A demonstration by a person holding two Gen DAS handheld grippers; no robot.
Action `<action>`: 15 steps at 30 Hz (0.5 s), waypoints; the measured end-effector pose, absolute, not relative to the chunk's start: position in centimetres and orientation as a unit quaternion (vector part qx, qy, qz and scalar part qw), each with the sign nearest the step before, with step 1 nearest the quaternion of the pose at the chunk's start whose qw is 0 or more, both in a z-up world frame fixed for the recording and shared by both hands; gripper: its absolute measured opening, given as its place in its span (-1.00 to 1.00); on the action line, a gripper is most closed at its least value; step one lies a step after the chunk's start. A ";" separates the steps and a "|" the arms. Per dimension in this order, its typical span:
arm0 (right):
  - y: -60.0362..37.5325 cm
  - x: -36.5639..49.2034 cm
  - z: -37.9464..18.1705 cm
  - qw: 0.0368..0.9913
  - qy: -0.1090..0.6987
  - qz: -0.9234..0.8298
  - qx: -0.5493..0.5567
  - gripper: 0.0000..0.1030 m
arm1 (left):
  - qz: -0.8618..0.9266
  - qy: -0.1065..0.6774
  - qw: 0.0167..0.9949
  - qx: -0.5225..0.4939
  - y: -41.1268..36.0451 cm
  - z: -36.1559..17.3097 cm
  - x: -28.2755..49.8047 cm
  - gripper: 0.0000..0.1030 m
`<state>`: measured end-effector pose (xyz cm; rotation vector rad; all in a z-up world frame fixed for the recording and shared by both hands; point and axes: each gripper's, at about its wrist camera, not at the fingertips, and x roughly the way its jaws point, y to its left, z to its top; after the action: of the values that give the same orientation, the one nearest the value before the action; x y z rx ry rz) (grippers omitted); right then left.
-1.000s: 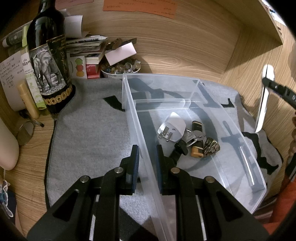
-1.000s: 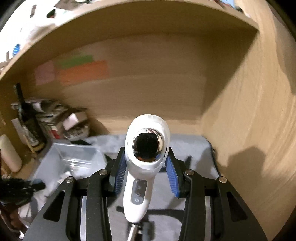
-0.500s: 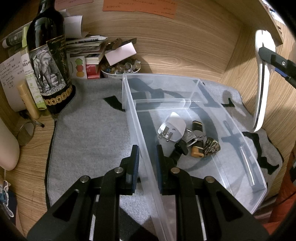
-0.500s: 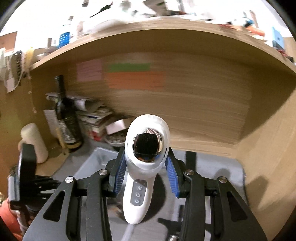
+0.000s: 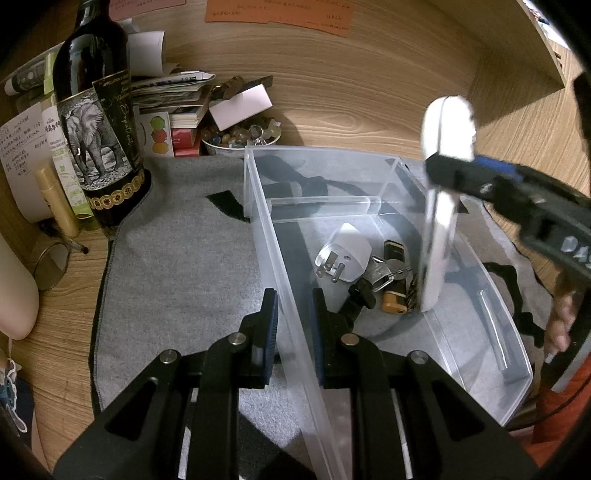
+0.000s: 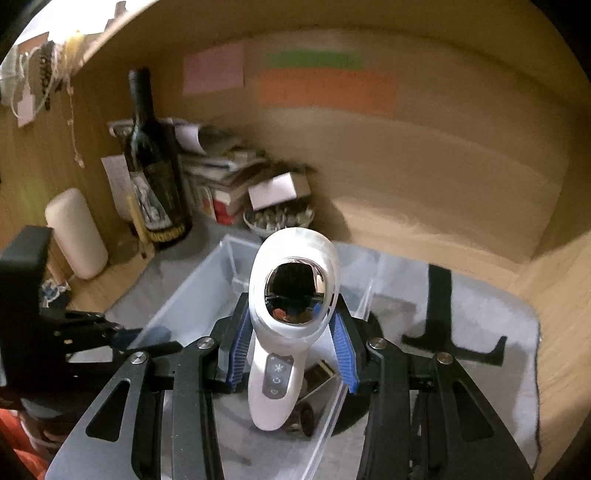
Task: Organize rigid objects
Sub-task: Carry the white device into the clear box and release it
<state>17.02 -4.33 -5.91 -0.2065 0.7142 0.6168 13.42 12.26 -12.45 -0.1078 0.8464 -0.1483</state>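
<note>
The white device (image 6: 284, 332) had a chrome face; the cloth (image 5: 177, 266) was grey with black marks.

A wooden alcove wall (image 5: 369, 92) carries orange sticky notes (image 5: 277, 14); a grey cloth (image 5: 177, 266) covers the wooden tabletop (image 5: 62, 306), dimly lit.

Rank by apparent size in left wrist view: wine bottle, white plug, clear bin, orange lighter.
1. clear bin
2. wine bottle
3. white plug
4. orange lighter, partly hidden, so its true extent is unsure
</note>
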 end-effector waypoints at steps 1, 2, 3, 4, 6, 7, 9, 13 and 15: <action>-4.2 17.3 -6.2 0.883 0.350 0.296 -0.100 -0.27 | -0.072 0.410 0.908 -0.052 12.3 -12.4 13.4 -0.69; -4.3 17.6 -6.4 0.880 0.356 0.298 -0.098 -0.27 | -0.072 0.410 0.908 -0.052 12.3 -12.5 13.4 -0.69; -4.2 17.9 -6.6 0.876 0.364 0.302 -0.094 -0.27 | -0.072 0.410 0.908 -0.052 12.3 -12.5 13.4 -0.69; -4.1 18.3 -6.8 0.872 0.372 0.305 -0.092 -0.27 | -0.072 0.410 0.908 -0.052 12.2 -12.5 13.4 -0.69; -4.1 18.5 -7.1 0.867 0.381 0.308 -0.094 -0.27 | -0.073 0.411 0.907 -0.052 12.3 -12.5 13.4 -0.69; -4.0 18.7 -7.3 0.865 0.385 0.308 -0.095 -0.27 | -0.073 0.411 0.907 -0.052 12.3 -12.5 13.5 -0.69; -3.7 19.0 -7.7 0.860 0.394 0.308 -0.100 -0.27 | -0.073 0.411 0.907 -0.052 12.3 -12.5 13.5 -0.69; -3.3 19.4 -8.5 0.850 0.416 0.304 -0.112 -0.24 | -0.074 0.412 0.907 -0.052 12.3 -12.5 13.5 -0.69; -3.3 19.5 -8.5 0.849 0.418 0.303 -0.117 -0.17 | -0.074 0.413 0.907 -0.050 12.3 -12.5 13.5 -0.69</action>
<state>19.45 -3.30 -8.55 -0.2457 0.8811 0.6379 13.54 12.28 -12.48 -0.1026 0.8521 -0.1519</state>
